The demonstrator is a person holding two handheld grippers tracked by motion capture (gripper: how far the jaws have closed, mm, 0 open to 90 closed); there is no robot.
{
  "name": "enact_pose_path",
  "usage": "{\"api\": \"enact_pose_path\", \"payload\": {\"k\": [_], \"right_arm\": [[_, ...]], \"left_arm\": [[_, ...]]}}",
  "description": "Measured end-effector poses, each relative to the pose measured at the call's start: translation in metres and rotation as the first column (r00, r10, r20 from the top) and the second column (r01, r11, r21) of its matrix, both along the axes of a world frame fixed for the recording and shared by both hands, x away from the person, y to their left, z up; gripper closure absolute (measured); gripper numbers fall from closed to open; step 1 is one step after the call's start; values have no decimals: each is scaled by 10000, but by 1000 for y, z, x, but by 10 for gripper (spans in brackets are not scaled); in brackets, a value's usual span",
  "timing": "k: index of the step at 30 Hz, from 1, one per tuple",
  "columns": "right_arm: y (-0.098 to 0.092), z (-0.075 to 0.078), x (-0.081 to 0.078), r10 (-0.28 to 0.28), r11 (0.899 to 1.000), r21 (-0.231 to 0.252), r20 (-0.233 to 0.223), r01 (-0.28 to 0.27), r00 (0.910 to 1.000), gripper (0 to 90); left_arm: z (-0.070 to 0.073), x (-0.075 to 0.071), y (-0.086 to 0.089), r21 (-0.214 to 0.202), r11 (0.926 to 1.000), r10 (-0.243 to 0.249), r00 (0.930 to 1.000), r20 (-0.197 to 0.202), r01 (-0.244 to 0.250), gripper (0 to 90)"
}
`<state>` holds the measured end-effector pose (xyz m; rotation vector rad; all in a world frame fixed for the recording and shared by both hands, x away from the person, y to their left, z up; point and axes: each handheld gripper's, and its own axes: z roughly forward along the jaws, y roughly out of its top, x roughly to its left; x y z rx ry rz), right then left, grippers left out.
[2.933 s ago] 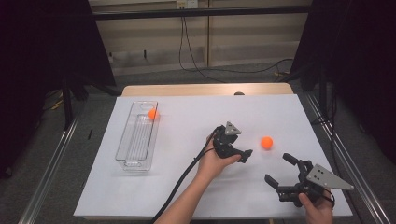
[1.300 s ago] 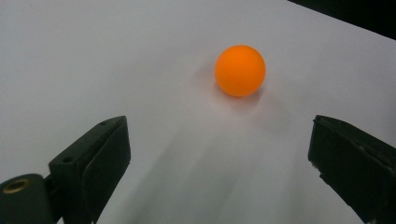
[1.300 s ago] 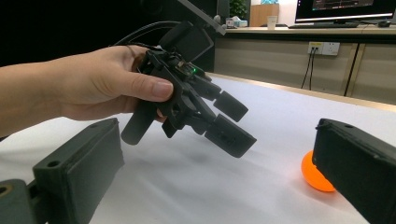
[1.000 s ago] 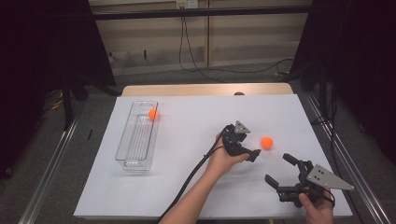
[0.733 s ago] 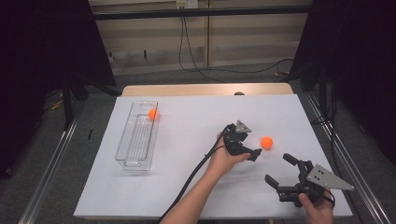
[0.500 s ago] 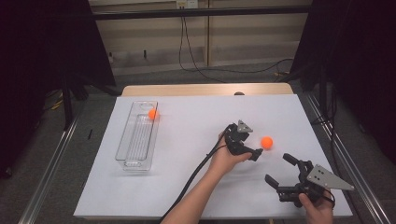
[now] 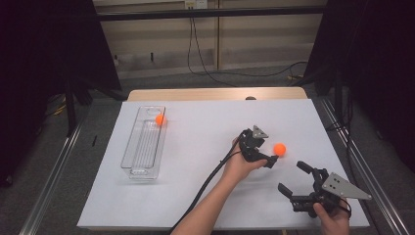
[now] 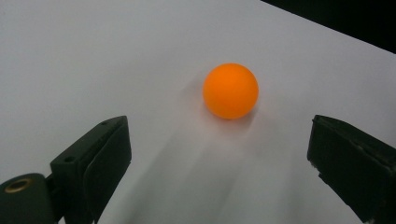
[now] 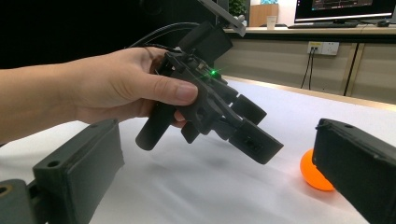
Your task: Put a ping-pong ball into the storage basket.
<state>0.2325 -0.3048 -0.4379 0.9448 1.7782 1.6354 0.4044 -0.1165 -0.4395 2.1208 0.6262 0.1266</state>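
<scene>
Left claw point(image 7: 270, 155) advanced toward orange ball point(image 7: 279, 149) (jaws spread); ball just ahead, untouched.

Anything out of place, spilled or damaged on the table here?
Nothing spilled or damaged. One orange ball sits in the clear tray; the other ball lies loose on the white table, ahead of the open left gripper. The right gripper is open, holding nothing.

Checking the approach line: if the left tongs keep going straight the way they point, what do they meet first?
Most likely the orange ball, lying on the white table just ahead of the open left tongs.
</scene>
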Motion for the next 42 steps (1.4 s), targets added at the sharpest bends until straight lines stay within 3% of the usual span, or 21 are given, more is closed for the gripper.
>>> {"api": "enact_pose_path", "payload": {"k": [42], "right_arm": [[1,1,-1,111,9998,-177,84,-110,9999,11]], "left_arm": [[-6,5,-24,52,9996,-275,9996,97,275,170]]}}
